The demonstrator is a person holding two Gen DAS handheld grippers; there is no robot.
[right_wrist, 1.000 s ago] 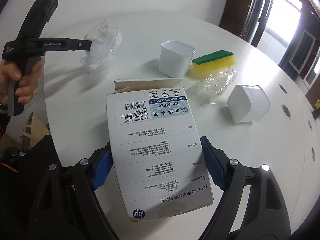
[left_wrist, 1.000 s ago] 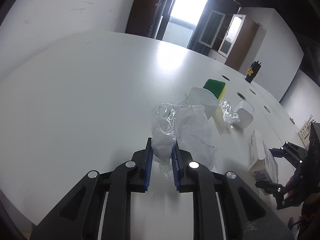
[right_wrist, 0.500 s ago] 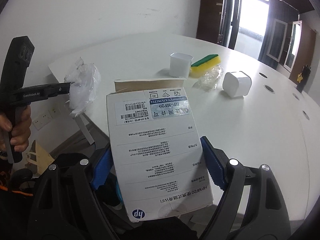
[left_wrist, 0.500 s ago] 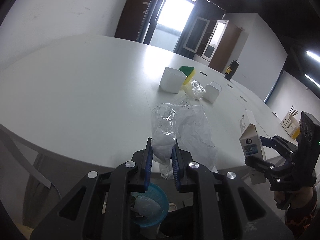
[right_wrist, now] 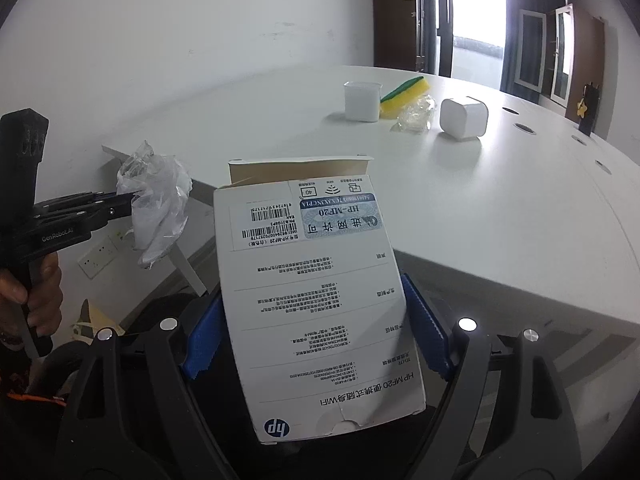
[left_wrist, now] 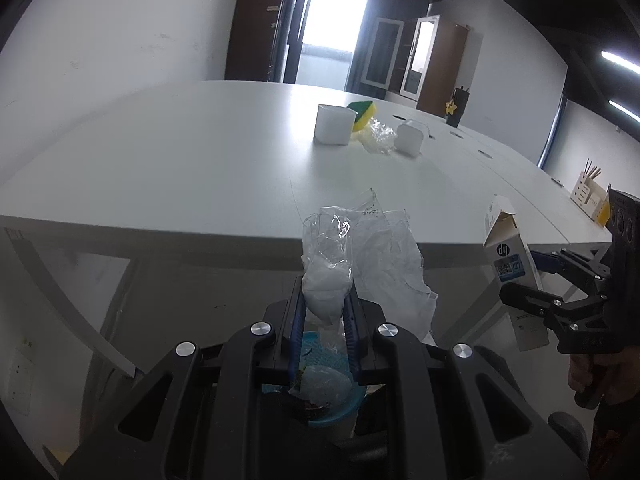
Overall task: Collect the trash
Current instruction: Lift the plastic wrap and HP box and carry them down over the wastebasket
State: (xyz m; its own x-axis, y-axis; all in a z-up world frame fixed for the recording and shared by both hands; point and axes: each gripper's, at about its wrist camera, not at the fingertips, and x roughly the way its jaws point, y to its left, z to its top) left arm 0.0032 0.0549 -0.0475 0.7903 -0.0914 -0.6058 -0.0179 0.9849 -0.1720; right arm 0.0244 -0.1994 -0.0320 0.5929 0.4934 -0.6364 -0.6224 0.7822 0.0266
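Left tool (left_wrist: 325, 308): jaws nearly closed, pinching a crumpled clear plastic bag (left_wrist: 360, 264) held off the bench (left_wrist: 180, 168), past its near edge. Below it, at 6 o'clock in the left wrist view, the blue bin (left_wrist: 316, 400) shows between the tool's arms with scraps already inside. The bag looks very light, soft and slippery; its loose tail hangs free at 4 o'clock of the pads. A pinch on the bunched, denser wad seems the safest hold, as here; a grip on the thin film alone would likely slide.

Right tool (right_wrist: 316, 328): jaws wide, blue pads pressed on both long sides of a white cardboard box (right_wrist: 316, 300), also carried clear of the bench edge. The top flap stands open. The box is probably light and fairly stiff but crushable; squeezing across the side walls near mid-length, as it is held, suits it.

Readable writing on the box: "hp" logo, "HP-MF20", "WiFi", a barcode, and rows of Chinese print too small to read. The left tool's arm reads "GenRobot.AI" in the right wrist view.

On the bench at 12 to 1 o'clock, well apart from both tools: white cup (right_wrist: 361, 101), green-yellow sponge (right_wrist: 405, 95), crumpled clear wrap (right_wrist: 416, 117), upturned white cup (right_wrist: 464, 118).
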